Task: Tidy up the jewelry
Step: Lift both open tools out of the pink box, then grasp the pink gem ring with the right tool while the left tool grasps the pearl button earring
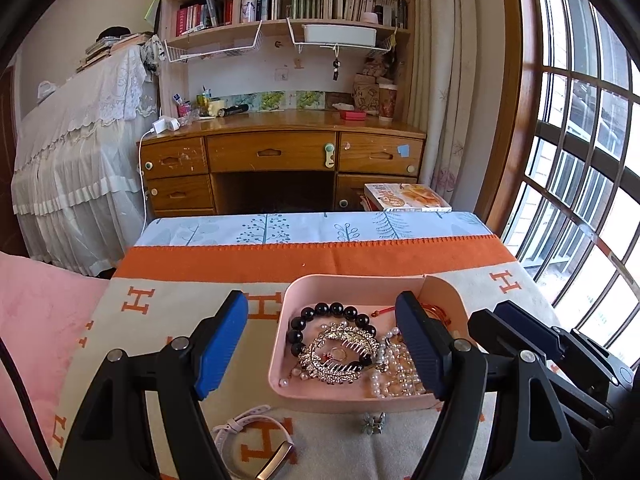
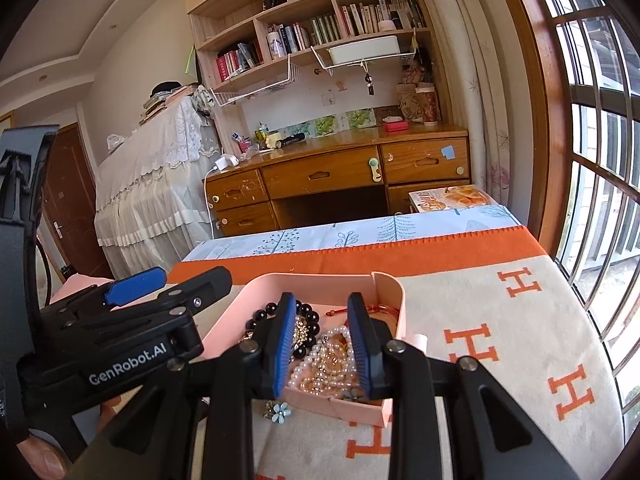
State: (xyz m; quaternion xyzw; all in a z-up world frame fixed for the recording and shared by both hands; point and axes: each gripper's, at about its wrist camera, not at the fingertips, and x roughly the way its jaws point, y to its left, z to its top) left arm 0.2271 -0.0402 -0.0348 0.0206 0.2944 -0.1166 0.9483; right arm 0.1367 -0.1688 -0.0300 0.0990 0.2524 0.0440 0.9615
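Observation:
A pink tray (image 1: pixel 352 400) sits on the orange-and-cream H-patterned blanket (image 1: pixel 168 320). In it lie a black bead bracelet (image 1: pixel 320 314), a silver leaf hair comb (image 1: pixel 340 354), pearl strands (image 1: pixel 394 376) and a red cord (image 1: pixel 430 310). My left gripper (image 1: pixel 324 340) is wide open and empty above the tray's near left. A white watch (image 1: pixel 256 436) and a small clip (image 1: pixel 373 423) lie on the blanket in front of the tray. My right gripper (image 2: pixel 322 342) is open and empty over the pearls (image 2: pixel 320 364) in the tray (image 2: pixel 388 292). A blue flower clip (image 2: pixel 278 410) lies outside it.
A wooden desk (image 1: pixel 280 152) with shelves stands behind the table. A lace-covered piece of furniture (image 1: pixel 80 136) stands at the left, a barred window (image 1: pixel 580 160) at the right. A pink cushion (image 1: pixel 36 320) lies left of the blanket. The right gripper's body (image 1: pixel 552 356) shows beside the tray.

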